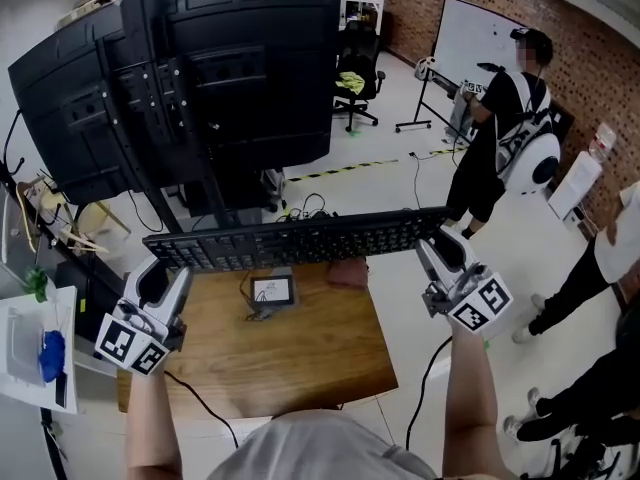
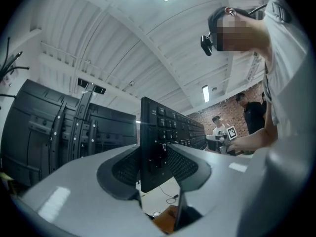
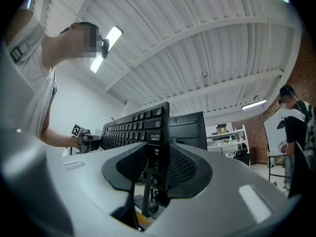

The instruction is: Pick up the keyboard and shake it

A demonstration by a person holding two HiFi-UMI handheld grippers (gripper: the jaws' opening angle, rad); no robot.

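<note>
A long black keyboard [image 1: 300, 240] hangs level in the air above the wooden table [image 1: 300, 358], held by its two ends. My left gripper [image 1: 165, 266] is shut on its left end and my right gripper [image 1: 432, 240] on its right end. In the left gripper view the keyboard [image 2: 158, 142] stands edge-on between the pads of the left gripper [image 2: 154, 164], keys facing right. In the right gripper view the keyboard [image 3: 148, 127] is clamped the same way by the right gripper [image 3: 158, 164], and the other gripper shows small at its far end.
Two large black monitors [image 1: 200, 78] on a stand rise just behind the keyboard. A small screen device [image 1: 271, 290] with a cable lies on the table. A white tray [image 1: 30, 348] sits at the left. People [image 1: 510, 118] stand at the right near a whiteboard [image 1: 475, 38].
</note>
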